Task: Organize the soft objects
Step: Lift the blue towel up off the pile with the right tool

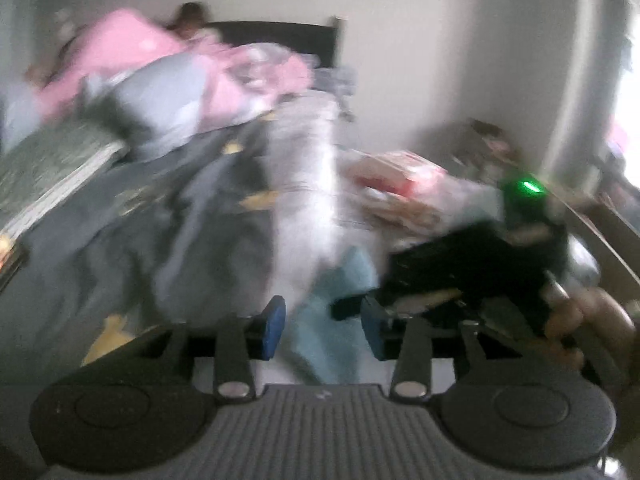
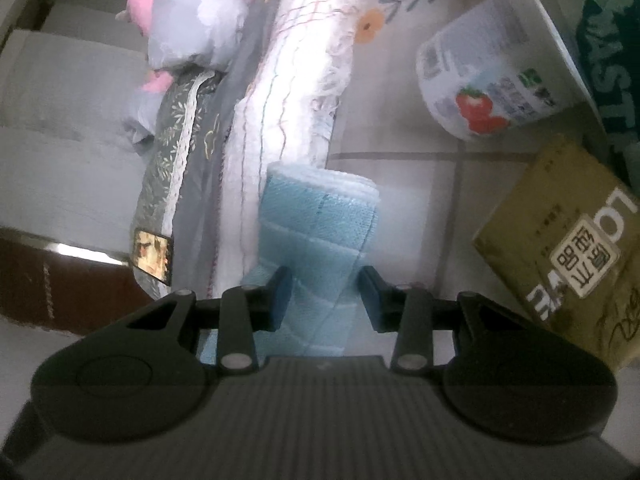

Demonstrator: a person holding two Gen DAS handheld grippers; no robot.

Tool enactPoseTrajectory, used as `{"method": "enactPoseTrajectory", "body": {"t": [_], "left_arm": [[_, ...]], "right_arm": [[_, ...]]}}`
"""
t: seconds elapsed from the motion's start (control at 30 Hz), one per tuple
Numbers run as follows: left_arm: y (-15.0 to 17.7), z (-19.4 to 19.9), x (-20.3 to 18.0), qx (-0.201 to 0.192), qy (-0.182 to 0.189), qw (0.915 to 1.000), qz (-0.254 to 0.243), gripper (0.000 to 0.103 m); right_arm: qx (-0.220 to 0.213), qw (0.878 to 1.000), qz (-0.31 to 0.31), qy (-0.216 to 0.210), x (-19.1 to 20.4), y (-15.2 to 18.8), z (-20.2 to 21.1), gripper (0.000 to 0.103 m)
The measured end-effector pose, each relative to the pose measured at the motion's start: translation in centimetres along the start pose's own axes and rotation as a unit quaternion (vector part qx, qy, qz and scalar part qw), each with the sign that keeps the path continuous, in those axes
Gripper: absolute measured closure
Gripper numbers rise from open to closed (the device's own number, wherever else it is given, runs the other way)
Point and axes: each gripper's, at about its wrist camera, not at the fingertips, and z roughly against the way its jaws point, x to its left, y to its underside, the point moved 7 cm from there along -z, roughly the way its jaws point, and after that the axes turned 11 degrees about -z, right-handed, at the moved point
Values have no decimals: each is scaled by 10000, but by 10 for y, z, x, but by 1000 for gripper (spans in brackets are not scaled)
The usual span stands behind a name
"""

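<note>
Two tongs (image 1: pixel 322 320) (image 2: pixel 325 300) spread, blue towel (image 2: pixel 316 224) between; no containers discernible.

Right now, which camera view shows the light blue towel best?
The right wrist view: the light blue towel is sharp there, its folded end and woven texture visible. The left wrist view shows only a blurred piece between the open fingers.

In the right wrist view we see the folded towel (image 2: pixel 320 216) at twelve o'clock, running back between the fingers of the right gripper (image 2: pixel 325 298) and lying against the bed (image 2: pixel 288 92). At two o'clock a paper roll pack (image 2: pixel 486 80) lies on the floor (image 2: pixel 420 184), and at three o'clock a box (image 2: pixel 568 248). At eleven o'clock a plush toy (image 2: pixel 192 24) lies on the bed. In the left wrist view the towel (image 1: pixel 332 312) lies between the fingers of the left gripper (image 1: pixel 322 326).
</note>
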Motion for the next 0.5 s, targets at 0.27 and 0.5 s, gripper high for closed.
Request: {"method": "enactPoseTrajectory", "body": {"t": [0.27,0.5], "left_arm": [[19,-43,-23,805,60,9952,-556,60],[22,-48,-31,861,88,9937,-715,60]], "right_arm": [[-84,9999,-28,95,-2,0,5,66],[-174,9993,44,330,-4,8,8,90]]}}
